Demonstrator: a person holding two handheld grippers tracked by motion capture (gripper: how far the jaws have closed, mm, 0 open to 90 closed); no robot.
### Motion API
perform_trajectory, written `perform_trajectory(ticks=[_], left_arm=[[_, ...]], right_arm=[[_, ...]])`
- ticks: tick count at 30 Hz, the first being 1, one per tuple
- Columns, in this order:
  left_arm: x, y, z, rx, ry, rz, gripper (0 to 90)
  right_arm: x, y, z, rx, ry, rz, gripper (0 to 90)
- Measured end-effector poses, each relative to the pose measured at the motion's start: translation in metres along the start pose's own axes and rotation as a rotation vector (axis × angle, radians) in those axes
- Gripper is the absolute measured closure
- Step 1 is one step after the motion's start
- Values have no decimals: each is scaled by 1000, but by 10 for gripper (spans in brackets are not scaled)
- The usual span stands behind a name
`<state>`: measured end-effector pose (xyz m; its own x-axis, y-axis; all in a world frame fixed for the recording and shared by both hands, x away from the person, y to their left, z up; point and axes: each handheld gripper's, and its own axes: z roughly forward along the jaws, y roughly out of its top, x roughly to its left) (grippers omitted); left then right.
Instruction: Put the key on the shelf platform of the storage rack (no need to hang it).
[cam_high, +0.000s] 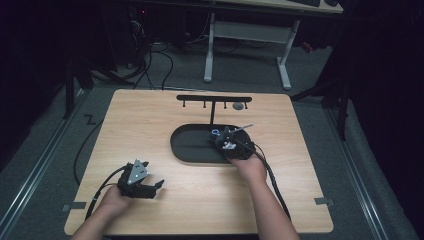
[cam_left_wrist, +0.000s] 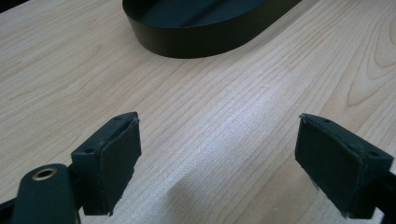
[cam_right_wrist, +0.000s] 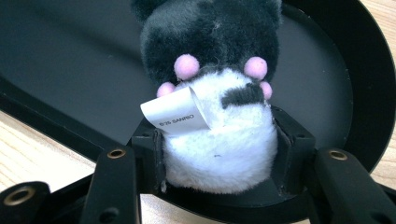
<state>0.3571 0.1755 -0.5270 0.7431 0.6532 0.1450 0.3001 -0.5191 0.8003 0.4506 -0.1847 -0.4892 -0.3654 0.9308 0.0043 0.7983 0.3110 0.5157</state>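
Note:
A small plush toy, black on top and white below with pink pompoms and a paper tag, sits between my right gripper's pads, which press on its white body. In the high view my right gripper holds the toy over the right end of a black oval tray. A thin silvery piece sticks out up and right of the toy. My left gripper rests low on the table's front left. Its jaws stand wide apart over bare wood, with nothing between them.
Behind the tray stands a black T-shaped rack with hooks, and a small grey round thing hangs at its right end. The wooden table ends close to the person's forearms. A white desk frame stands on the floor beyond.

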Motion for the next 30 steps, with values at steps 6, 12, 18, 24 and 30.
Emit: perform_trajectory(ticks=[6,12,18,24,30], left_arm=[[0,0,0,0,0,0,153],[0,0,0,2,0,1,153],[0,0,0,0,0,-1,154],[0,0,0,0,-1,-2,153],[0,0,0,2,0,1,153]], right_arm=[[-1,-1,2,-2,13,14,460],[-1,-2,4,-4,17,20,447],[-2,-1,5,-13,31,43,336],[-2,0,-1,-28,32,49,286],[0,-6,-15,-66,41,37,294]])
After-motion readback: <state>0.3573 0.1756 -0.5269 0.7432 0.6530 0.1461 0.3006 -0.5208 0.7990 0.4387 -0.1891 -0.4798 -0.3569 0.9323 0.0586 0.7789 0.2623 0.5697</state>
